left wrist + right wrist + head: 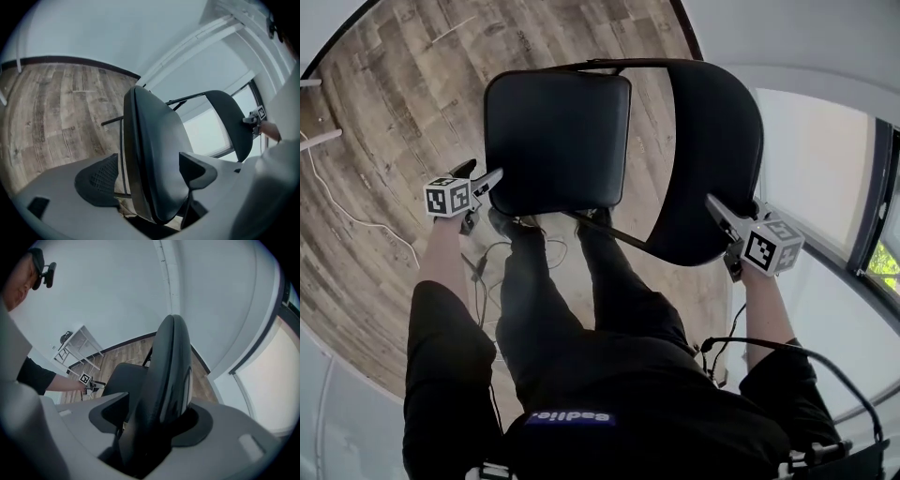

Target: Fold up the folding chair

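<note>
A black folding chair [581, 112] stands opened out on a wood-plank floor [394, 112], filling the upper middle of the head view. Its padded seat [548, 155] sits at centre left and its curved backrest [717, 141] to the right of it. The person stands just below the chair in the frame, with black trouser legs [581, 309] running down from under the seat's near edge. The left gripper [486, 174] is at the lower left corner of the seat, and its marker cube [448, 197] is just left of it. In the left gripper view the seat's edge runs between the two jaws. The jaws are spread wide, and a strip of floor and a thin chair rod show between the left pad and the seat, so the gripper straddles the edge without clamping it. The right gripper [719, 220] is at the lower right rim of the backrest, and its marker cube [772, 246] is below and to the right. In the right gripper view the backrest stands edge-on between the jaws. They are fully spread to either side of it and are not seen pressing on it. That view also shows the left gripper at the seat's far side, with a white frame table [77, 345] against the wall in the left middle of the frame. A white cable [328, 202] trails across the floor at the left of the head view, and a bright window [825, 178] fills its right side.
</note>
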Available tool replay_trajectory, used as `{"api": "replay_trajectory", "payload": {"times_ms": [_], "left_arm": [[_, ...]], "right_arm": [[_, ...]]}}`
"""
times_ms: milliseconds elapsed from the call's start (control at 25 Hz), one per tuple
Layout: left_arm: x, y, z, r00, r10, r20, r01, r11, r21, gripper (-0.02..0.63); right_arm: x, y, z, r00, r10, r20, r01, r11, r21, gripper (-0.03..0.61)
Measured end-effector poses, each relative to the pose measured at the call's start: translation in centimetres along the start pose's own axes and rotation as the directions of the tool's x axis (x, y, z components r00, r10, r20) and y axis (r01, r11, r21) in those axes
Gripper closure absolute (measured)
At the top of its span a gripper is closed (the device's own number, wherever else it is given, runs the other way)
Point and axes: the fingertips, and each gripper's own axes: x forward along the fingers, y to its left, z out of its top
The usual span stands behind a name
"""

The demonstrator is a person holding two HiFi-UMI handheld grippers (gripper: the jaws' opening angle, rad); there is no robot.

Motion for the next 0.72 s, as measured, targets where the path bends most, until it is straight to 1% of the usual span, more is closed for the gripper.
{"api": "replay_trajectory", "payload": {"times_ms": [120,280,400,520,640,680,720], "left_arm": [[1.5,0.9,-1.3,0.994,-0.092,-0.053,0.088,0.993,-0.082,0.209],[3.4,2.0,-1.6,0.983,-0.168,-0.076,0.156,0.978,-0.140,0.206],[5.0,2.6,-1.8,0.976,-0.202,-0.086,0.189,0.972,-0.141,0.206],[6.0,3.1,-2.0,0.970,-0.233,-0.073,0.221,0.965,-0.141,0.206],[6.4,1.4,-2.1,0.942,-0.331,-0.062,0.314,0.930,-0.193,0.207],[6.7,0.8,-2.3,0.935,-0.349,-0.064,0.332,0.923,-0.193,0.207],[6.9,0.4,-2.5,0.934,-0.350,-0.068,0.333,0.924,-0.186,0.207]], "right_arm": [[0.4,0.3,-0.4,0.999,0.041,-0.018,-0.040,0.999,0.015,0.337],[1.1,0.9,-0.1,0.995,0.097,-0.023,-0.096,0.995,0.024,0.337],[1.3,0.9,-0.1,0.995,0.101,-0.015,-0.101,0.994,0.033,0.337],[1.6,0.7,-0.2,0.995,0.100,-0.017,-0.099,0.994,0.035,0.338],[1.7,0.7,-0.2,0.996,0.087,-0.022,-0.086,0.995,0.043,0.343],[1.8,0.7,-0.3,0.996,0.084,-0.024,-0.083,0.995,0.050,0.356],[1.8,0.7,-0.3,0.996,0.085,-0.024,-0.083,0.995,0.058,0.373]]}}
